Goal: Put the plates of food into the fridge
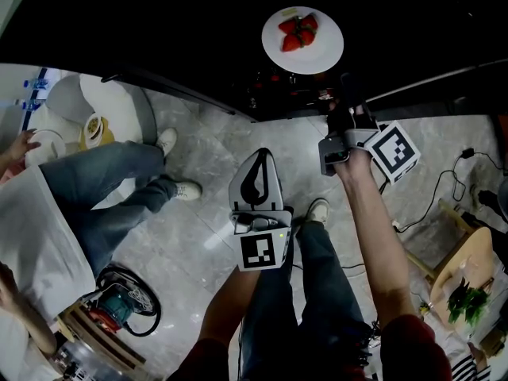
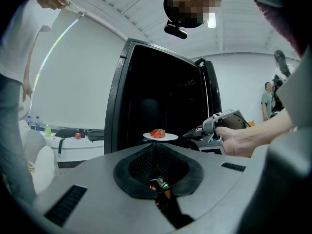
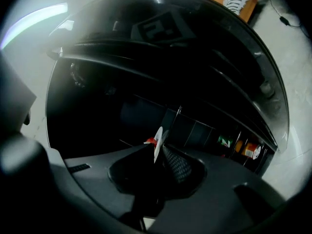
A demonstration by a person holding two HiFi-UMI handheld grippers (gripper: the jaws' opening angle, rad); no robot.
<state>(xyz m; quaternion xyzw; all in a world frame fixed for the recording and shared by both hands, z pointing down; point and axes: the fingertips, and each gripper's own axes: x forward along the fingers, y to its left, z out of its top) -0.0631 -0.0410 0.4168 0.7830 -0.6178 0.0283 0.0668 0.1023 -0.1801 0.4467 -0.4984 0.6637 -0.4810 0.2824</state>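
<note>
On your far left a seated person in blue jeans (image 1: 111,189) is well clear of the work. Your left gripper (image 1: 258,173) hangs low over the floor near your legs. Its jaws are drawn together with nothing between them, so it has no part in the carry.

Ahead of it stands the tall black fridge (image 2: 122,106), open and dark inside. The small round white plate (image 1: 302,40) with a few red strawberries (image 1: 298,32) sits at the fridge's mouth, in the air, not yet set on a shelf.

Your right gripper (image 3: 161,160) has its jaws clamped on the near rim of that plate. In the right gripper view the plate shows edge-on between the pads. Beyond it, at the right, drink cans (image 3: 248,150) line what looks like the fridge's door rack.

The plate looks stiff, glazed and light. But you hold it by one edge only, so its weight probably levers against the pads, and a smooth rim could slip. The strawberries lie loose and would likely roll if it tips. Keep a deep bite on the rim and carry it level.

Far right, a wooden stool (image 1: 464,260) with some greens on it stands apart.
</note>
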